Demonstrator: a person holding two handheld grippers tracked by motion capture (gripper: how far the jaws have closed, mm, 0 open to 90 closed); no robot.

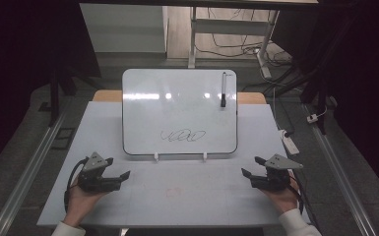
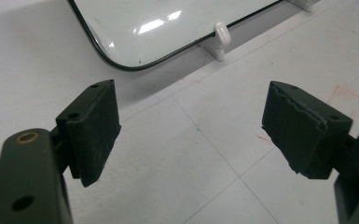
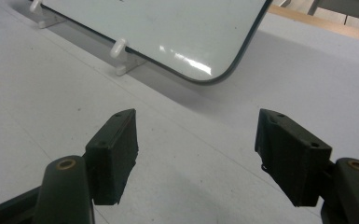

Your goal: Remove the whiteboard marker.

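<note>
A white dry-erase board (image 1: 179, 110) leans upright on two small white feet (image 1: 156, 157) at the middle of the table, with a black scribble (image 1: 182, 135) low on its face. A black marker (image 1: 223, 89) clings to its upper right. My left gripper (image 1: 117, 168) rests at the front left of the table, open, nothing between its jaws. My right gripper (image 1: 252, 166) rests at the front right, open and empty too. The board's lower left corner (image 2: 121, 60) lies ahead of the left gripper (image 2: 191, 126), and its lower right corner (image 3: 205, 74) ahead of the right gripper (image 3: 196, 149).
The white tabletop (image 1: 177, 196) carries faint red marks (image 1: 173, 191) near its front middle. Metal rails (image 1: 29, 167) run along both sides of the table. A white power strip (image 1: 290, 142) and cables lie on the floor at the right.
</note>
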